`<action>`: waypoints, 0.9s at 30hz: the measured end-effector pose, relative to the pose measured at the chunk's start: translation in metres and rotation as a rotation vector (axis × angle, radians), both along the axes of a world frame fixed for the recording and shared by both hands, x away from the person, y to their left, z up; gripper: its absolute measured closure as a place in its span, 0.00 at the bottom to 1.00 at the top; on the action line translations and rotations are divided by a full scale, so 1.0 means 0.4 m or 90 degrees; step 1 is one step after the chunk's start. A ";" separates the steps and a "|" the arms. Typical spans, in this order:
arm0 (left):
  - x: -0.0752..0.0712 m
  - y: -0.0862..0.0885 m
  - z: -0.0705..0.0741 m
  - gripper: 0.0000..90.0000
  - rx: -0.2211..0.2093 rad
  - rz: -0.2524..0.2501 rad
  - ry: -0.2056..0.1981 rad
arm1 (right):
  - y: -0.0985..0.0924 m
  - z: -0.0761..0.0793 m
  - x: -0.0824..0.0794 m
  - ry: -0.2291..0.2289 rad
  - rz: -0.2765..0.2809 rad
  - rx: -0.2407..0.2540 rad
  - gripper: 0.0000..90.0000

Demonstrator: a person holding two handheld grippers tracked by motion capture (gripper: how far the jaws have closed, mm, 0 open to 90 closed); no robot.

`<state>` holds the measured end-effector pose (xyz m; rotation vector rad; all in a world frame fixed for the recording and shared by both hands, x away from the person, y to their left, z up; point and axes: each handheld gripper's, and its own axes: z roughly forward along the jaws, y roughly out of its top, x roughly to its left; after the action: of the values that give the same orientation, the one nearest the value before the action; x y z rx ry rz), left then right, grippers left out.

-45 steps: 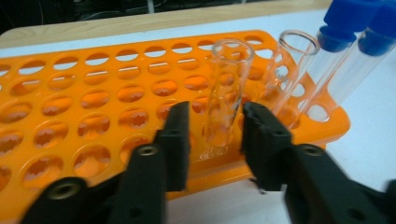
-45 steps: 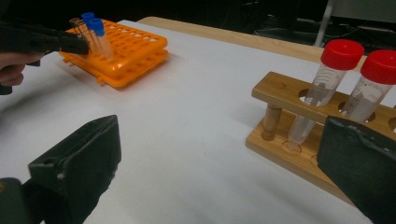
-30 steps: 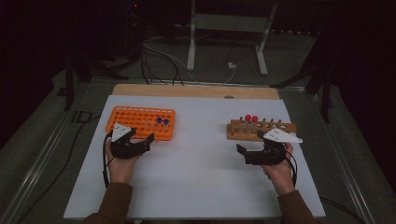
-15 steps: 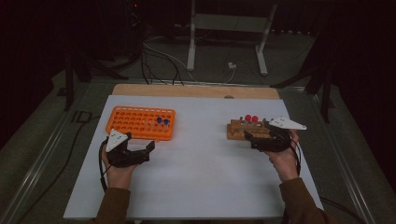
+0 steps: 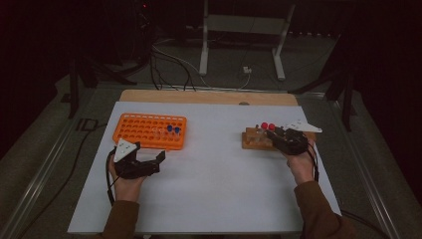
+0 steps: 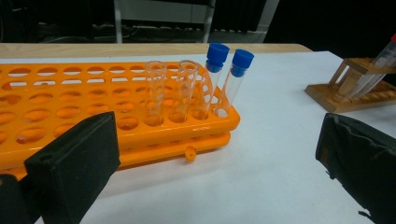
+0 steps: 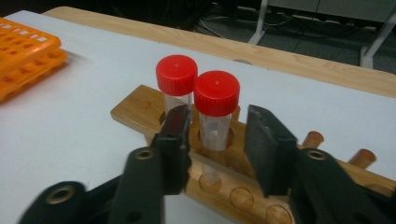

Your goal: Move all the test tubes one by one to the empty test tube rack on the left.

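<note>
A wooden rack holds two red-capped tubes. My right gripper has just been closing, and its jaws straddle the nearer red-capped tube with a small gap on each side. The other red-capped tube stands just behind the left jaw. In the high view my right gripper sits at the wooden rack. My left gripper has just been opening and stands open and empty in front of the orange rack. That orange rack holds two blue-capped tubes and two uncapped clear tubes.
The white tabletop stretches between the two racks. A wooden strip runs along the table's far edge. Beyond it are cables and a metal stand on the dark floor.
My right gripper moved forward to the wooden rack and its jaws narrowed around the nearer red-capped tube. The left gripper's jaws spread wider; that hand barely shifted.
</note>
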<state>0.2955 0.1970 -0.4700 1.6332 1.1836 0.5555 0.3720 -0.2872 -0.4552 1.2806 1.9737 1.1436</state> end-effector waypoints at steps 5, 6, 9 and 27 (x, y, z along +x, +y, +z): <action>0.000 0.000 -0.001 0.00 0.000 0.000 0.000 | 0.002 -0.016 0.018 0.004 -0.014 0.005 0.78; 0.000 0.000 -0.001 0.00 0.001 0.000 0.001 | 0.002 -0.018 0.020 0.004 -0.017 0.008 0.79; 0.001 -0.002 -0.002 0.00 0.001 0.000 0.001 | 0.003 -0.021 0.027 0.003 -0.017 0.012 0.81; -0.001 -0.006 -0.002 0.00 0.008 -0.003 0.002 | 0.001 0.032 -0.001 -0.052 -0.011 0.016 0.83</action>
<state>0.2950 0.1946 -0.4707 1.6476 1.1803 0.5598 0.3715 -0.2866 -0.4423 1.2404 1.8911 1.1964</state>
